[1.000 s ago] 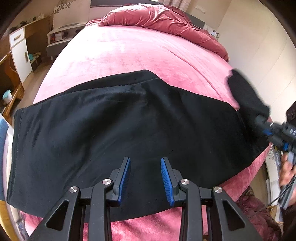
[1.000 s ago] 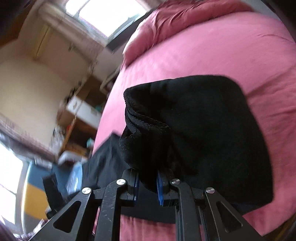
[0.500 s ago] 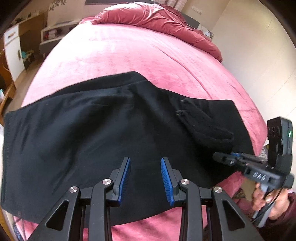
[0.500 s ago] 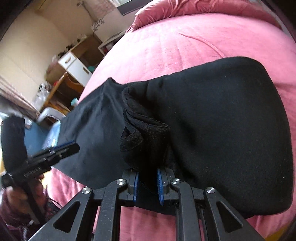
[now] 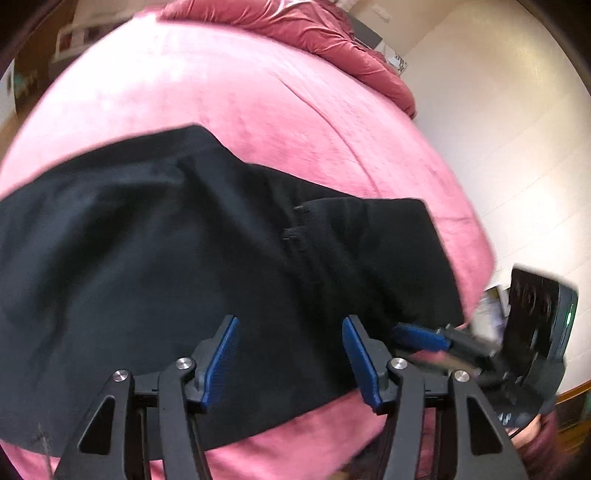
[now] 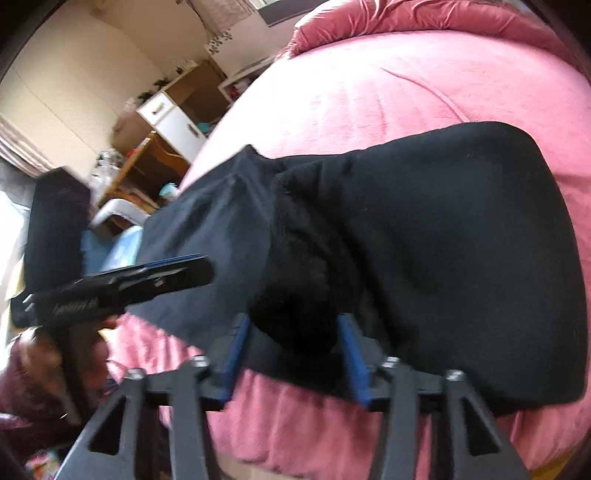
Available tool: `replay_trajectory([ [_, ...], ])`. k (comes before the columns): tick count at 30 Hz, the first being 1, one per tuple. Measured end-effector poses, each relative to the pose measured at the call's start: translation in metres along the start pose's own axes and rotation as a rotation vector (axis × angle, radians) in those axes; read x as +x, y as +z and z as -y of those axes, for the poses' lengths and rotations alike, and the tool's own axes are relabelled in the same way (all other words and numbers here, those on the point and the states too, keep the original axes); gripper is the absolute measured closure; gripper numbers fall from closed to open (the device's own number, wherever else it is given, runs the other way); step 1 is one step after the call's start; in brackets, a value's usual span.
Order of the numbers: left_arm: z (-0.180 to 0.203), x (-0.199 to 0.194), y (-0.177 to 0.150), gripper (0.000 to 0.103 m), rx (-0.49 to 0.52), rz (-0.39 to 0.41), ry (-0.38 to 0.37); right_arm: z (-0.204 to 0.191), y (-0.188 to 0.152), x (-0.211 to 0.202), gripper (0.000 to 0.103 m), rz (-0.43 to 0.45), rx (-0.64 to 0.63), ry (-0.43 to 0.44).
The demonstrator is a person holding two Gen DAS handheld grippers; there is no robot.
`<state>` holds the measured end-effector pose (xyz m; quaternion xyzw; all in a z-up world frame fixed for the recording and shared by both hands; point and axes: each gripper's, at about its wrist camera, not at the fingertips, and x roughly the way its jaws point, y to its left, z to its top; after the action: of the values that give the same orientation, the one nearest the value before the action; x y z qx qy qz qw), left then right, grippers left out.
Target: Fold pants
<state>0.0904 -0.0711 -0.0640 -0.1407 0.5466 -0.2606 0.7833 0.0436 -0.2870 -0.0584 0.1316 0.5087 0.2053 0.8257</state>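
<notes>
Black pants [image 5: 166, 258] lie across the pink bed [image 5: 258, 110], with their right end folded over onto the rest [image 5: 369, 251]. My left gripper [image 5: 288, 354] hovers over the near edge of the pants, its jaws opening with nothing between them. In the right wrist view the folded layer [image 6: 443, 240] fills the middle. My right gripper [image 6: 295, 354] is at its near edge, jaws opening. A bunched fold of cloth [image 6: 295, 295] lies loose between the pads. Each gripper shows in the other's view: the right gripper [image 5: 417, 338], and the left gripper [image 6: 177, 273] held by a hand.
A crumpled pink duvet [image 5: 314, 26] lies at the head of the bed. A white wall [image 5: 498, 147] runs along the right side. A wooden desk and a white cabinet [image 6: 173, 118] stand past the left side. The bed's near edge [image 6: 295, 424] is just under the grippers.
The right gripper brought the held end over onto the pants and its jaws spread off the bunched cloth. The left jaws opened wider and that view swung toward the right end.
</notes>
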Motion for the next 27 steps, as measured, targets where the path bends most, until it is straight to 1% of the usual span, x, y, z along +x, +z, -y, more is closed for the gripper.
replay_trajectory([
  [3,-0.003,0.006,0.003,0.044,-0.064,-0.020,-0.068,0.006,-0.008,-0.017,0.049,0.008,0.022,0.002],
  [5,-0.005,0.012,0.005,0.044,-0.106,-0.041,-0.113,0.015,-0.016,-0.032,0.049,0.022,0.047,-0.021],
  [6,-0.005,0.015,0.006,0.044,-0.118,-0.047,-0.122,0.021,-0.020,-0.040,0.049,0.031,0.062,-0.039],
  [9,0.000,0.029,0.013,0.044,-0.144,-0.072,-0.151,0.041,-0.035,-0.070,0.049,0.064,0.116,-0.122],
  [11,0.003,0.037,0.014,0.044,-0.159,-0.094,-0.174,0.058,-0.048,-0.089,0.049,0.084,0.164,-0.191],
  [12,0.005,0.040,0.014,0.044,-0.161,-0.105,-0.170,0.068,-0.055,-0.098,0.049,0.092,0.190,-0.240],
  [15,0.009,0.060,0.014,0.046,-0.187,-0.167,-0.168,0.091,-0.070,-0.104,0.049,0.085,0.253,-0.351],
  [16,0.010,0.064,0.013,0.049,-0.192,-0.179,-0.169,0.097,-0.072,-0.103,0.049,0.086,0.275,-0.363],
  [17,0.012,0.067,0.013,0.054,-0.189,-0.183,-0.163,0.103,-0.074,-0.104,0.049,0.087,0.295,-0.364],
  [18,0.014,0.070,0.013,0.056,-0.182,-0.185,-0.155,0.106,-0.074,-0.101,0.049,0.087,0.311,-0.359],
  [19,0.015,0.072,0.014,0.061,-0.178,-0.184,-0.154,0.108,-0.073,-0.096,0.049,0.086,0.316,-0.358],
  [20,0.017,0.073,0.016,0.069,-0.171,-0.180,-0.161,0.108,-0.071,-0.091,0.049,0.080,0.312,-0.363],
  [22,0.021,0.070,0.018,0.080,-0.154,-0.157,-0.161,0.107,-0.066,-0.081,0.049,0.074,0.295,-0.372],
  [23,0.024,0.068,0.019,0.084,-0.142,-0.140,-0.168,0.107,-0.065,-0.077,0.049,0.075,0.292,-0.376],
  [25,0.028,0.062,0.022,0.087,-0.129,-0.109,-0.185,0.106,-0.058,-0.067,0.049,0.074,0.291,-0.376],
  [27,0.033,0.049,0.026,0.088,-0.108,-0.057,-0.214,0.105,-0.053,-0.063,0.049,0.080,0.287,-0.378],
])
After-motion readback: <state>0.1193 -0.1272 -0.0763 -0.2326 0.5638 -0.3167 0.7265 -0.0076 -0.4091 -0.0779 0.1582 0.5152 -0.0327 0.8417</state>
